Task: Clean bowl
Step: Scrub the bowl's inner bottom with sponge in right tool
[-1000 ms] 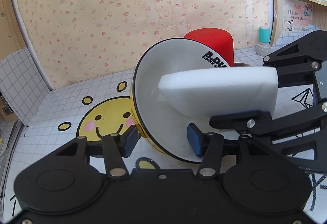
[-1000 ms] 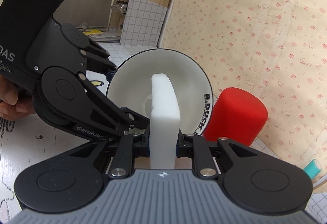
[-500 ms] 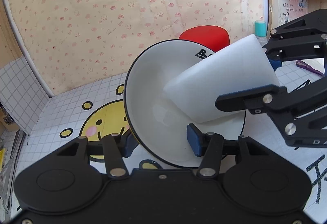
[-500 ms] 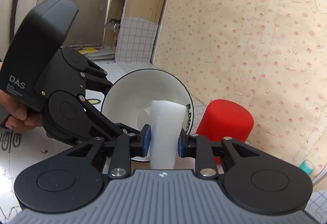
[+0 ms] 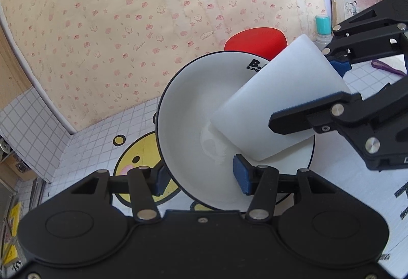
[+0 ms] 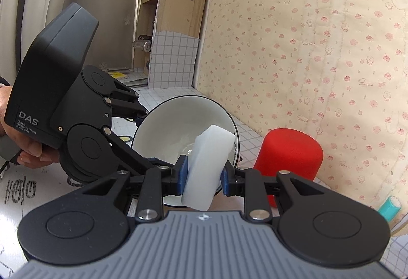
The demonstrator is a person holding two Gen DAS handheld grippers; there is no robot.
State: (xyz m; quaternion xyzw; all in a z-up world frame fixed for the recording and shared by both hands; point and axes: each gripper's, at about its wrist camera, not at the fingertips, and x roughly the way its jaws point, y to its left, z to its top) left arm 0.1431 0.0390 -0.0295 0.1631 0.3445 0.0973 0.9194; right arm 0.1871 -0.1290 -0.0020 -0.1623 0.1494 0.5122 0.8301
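A white bowl (image 5: 193, 110) with a black rim is tilted on its side, opening toward the right. My left gripper (image 5: 201, 177) is shut on its lower rim and holds it above the table. My right gripper (image 6: 202, 174) is shut on a white sponge block (image 6: 209, 159). The sponge (image 5: 275, 105) reaches into the bowl and its tip touches the inner wall near the bottom. In the right wrist view the bowl (image 6: 163, 126) faces me, with the left gripper's body (image 6: 63, 100) to its left.
A red cylinder (image 5: 255, 39) stands behind the bowl, also in the right wrist view (image 6: 288, 154). A teal-capped bottle (image 5: 323, 26) stands at the back right. A yellow smiley mat (image 5: 137, 156) lies on the checked table. Patterned wall behind.
The sponge has turned from lying flat to slanting, and its tip has slid lower inside the bowl. The right gripper has pulled back a little. The left gripper has tilted the bowl and raised it slightly.
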